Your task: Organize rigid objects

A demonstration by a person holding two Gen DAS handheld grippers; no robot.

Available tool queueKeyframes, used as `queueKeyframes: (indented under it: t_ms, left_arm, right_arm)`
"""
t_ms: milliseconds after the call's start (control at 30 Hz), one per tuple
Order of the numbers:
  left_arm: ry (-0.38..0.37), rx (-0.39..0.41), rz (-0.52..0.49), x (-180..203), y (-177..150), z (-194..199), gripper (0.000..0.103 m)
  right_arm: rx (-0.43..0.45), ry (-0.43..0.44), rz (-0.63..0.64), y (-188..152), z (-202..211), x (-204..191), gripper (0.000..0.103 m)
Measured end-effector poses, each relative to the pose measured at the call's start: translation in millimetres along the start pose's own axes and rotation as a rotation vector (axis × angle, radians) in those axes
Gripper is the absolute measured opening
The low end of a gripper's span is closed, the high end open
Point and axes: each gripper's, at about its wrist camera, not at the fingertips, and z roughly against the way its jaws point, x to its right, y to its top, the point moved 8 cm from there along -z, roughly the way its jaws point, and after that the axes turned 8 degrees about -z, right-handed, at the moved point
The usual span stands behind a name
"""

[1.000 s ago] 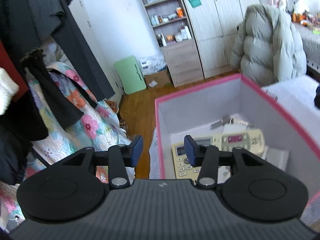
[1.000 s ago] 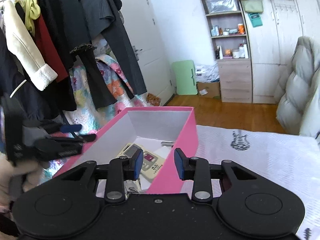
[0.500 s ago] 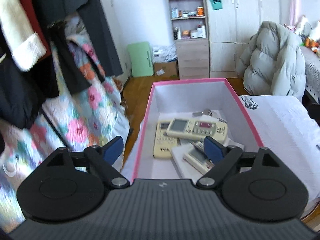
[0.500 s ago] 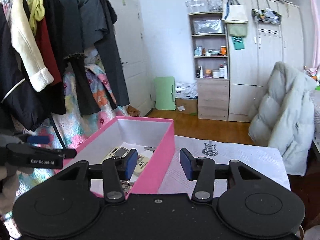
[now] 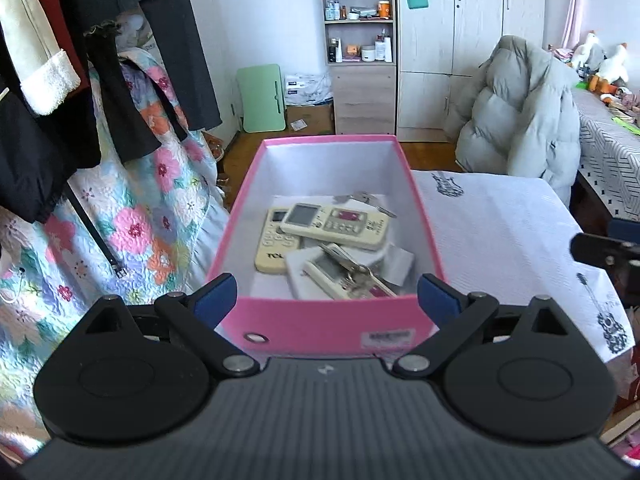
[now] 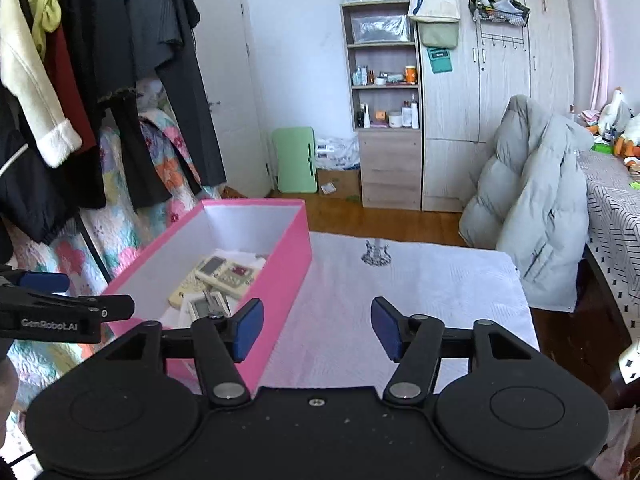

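Left wrist view: left gripper (image 5: 326, 294) tilts down, jaws just spread wide, empty; three remotes (image 5: 334, 226) in pink box (image 5: 320, 324) at twelve o'clock.

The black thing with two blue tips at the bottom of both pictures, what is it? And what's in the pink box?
That is a hand-held gripper, a pair of tongs that a person squeezes. There are two, one in each hand, each with a camera looking out along its fingers. So one picture is from the left hand-held gripper, the other from the right hand-held gripper.

Both have just been opening, and now they are open and hold nothing.

The pink box stands on a table with a white cloth. Inside lie cream remotes and some keys. The left gripper's blue tips sit on either side of the box's near end without touching it. The right one is beside the box, over the cloth.
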Motion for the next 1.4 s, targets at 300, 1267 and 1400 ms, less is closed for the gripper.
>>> queueKeyframes:
  t_ms: [300,1267,1400]
  left_arm:
    - [0.025,-0.011,0.051,3,-8,7,0.099]
    - [0.008,-0.055,0.051,17,-17,1,0.101]
    - [-0.001,-0.052,0.047,20,-16,1,0.101]
  right_arm:
    - [-0.036,-0.079,-0.013,-7,2,4,0.102]
    - [-0.094,-0.194,-0.048,-20,12,34,0.102]
    - [-0.106,-0.203,-0.048,-21,12,38,0.102]
